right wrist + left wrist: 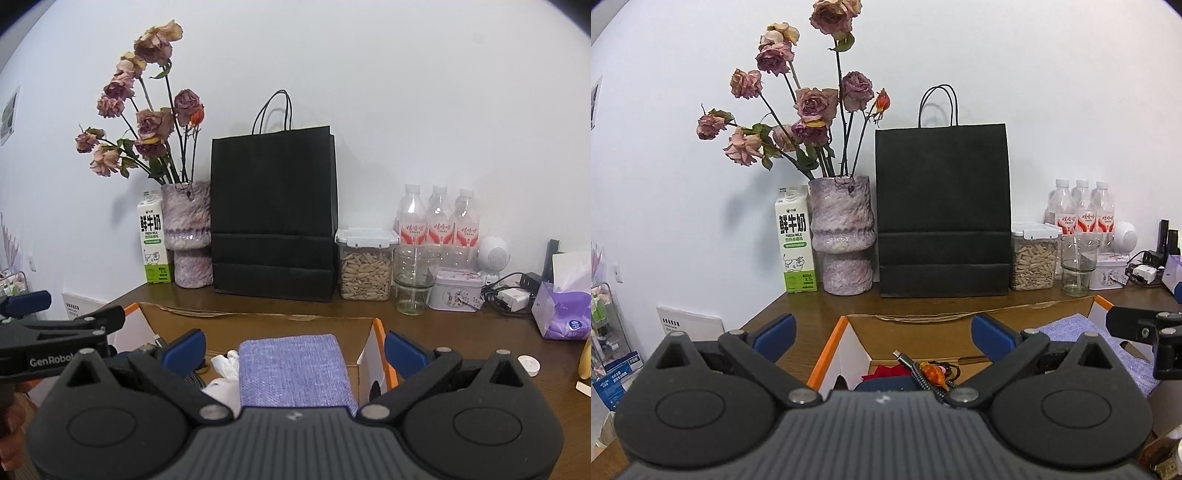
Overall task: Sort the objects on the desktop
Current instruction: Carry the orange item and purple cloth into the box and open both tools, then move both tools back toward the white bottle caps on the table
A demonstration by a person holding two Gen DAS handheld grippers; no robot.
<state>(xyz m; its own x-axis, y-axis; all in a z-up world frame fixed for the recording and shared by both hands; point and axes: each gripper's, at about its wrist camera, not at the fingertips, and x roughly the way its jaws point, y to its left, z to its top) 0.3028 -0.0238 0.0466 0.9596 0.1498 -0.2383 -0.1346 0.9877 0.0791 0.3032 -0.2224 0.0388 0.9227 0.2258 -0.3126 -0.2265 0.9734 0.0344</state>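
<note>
At the bottom of each view, the left gripper (882, 338) and right gripper (295, 350) are being held wide open with nothing between the jaws, above the cardboard box (258, 321), where a purple cloth (295, 365) and braided cable (916, 369) are lying; farther back, mid-frame, a black paper bag (273, 214) is standing against the wall

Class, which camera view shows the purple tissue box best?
The right wrist view: the tissue box shows nearly whole at the table's right end. The left wrist view catches only a sliver of it at its right edge.
</note>
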